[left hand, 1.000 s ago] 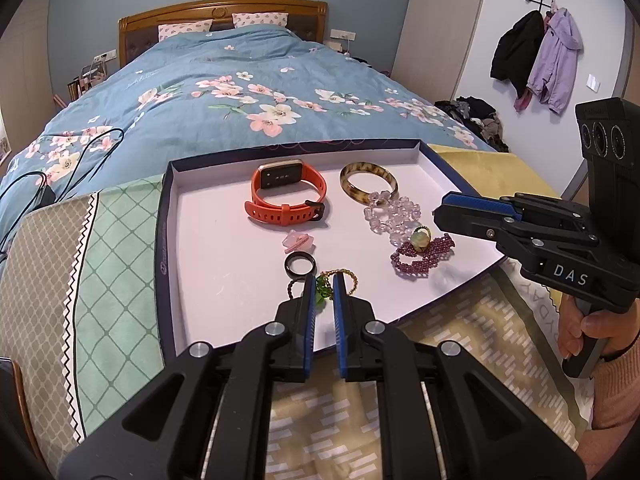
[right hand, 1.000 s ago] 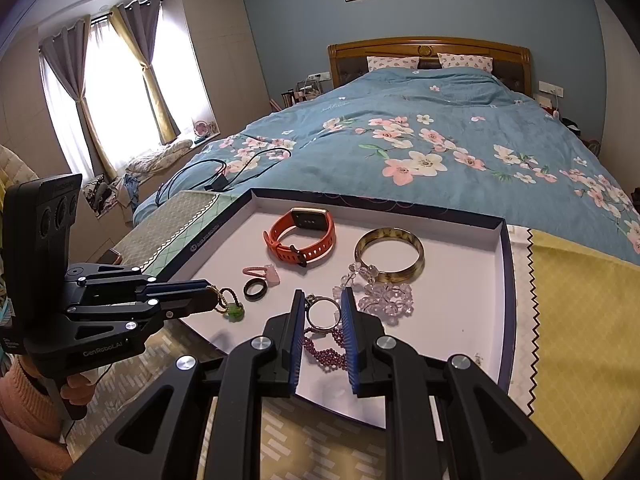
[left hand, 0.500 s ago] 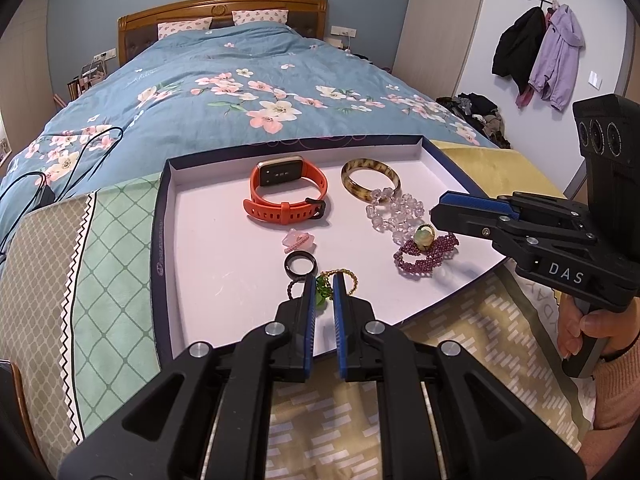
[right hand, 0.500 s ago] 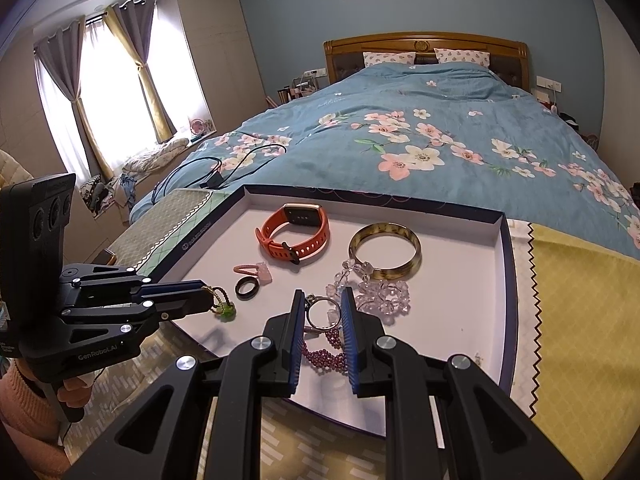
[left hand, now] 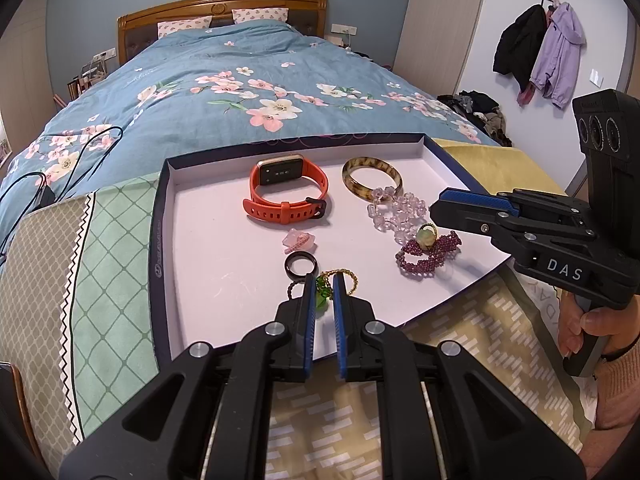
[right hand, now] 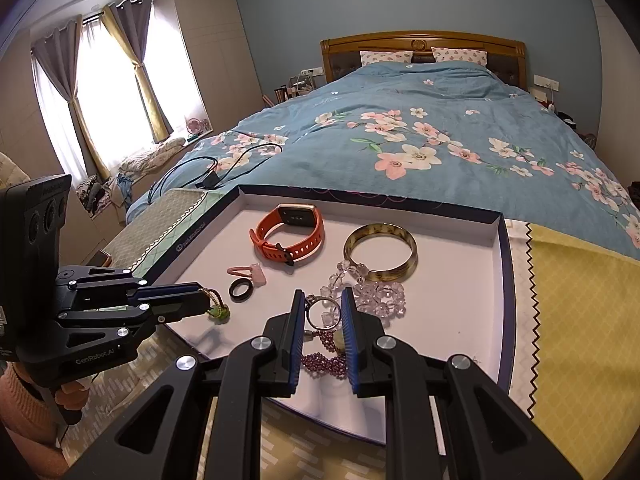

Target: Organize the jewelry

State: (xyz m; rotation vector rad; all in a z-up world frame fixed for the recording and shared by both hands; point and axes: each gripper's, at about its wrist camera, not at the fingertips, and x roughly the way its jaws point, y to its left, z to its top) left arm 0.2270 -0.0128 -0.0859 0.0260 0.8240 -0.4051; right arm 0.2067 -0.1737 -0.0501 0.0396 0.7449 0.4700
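Gripping a green-beaded bracelet (left hand: pixel 325 294), the left gripper (left hand: pixel 322 286) has its jaws closed; the right gripper (right hand: pixel 322 312) pinches a silver ring (right hand: pixel 320 312). Both pieces hang just above the tray (left hand: pixel 160 240) near edge, likely for sorting beside the orange watch (left hand: pixel 286 196).

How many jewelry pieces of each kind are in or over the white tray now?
Watch: 1, the orange watch
Bracelets: 4, the amber bangle, clear bead bracelet, purple bead bracelet, green charm bracelet
Rings: 2, the black ring, stone ring
Hair clip: 1, the pink hair clip
Total: 8
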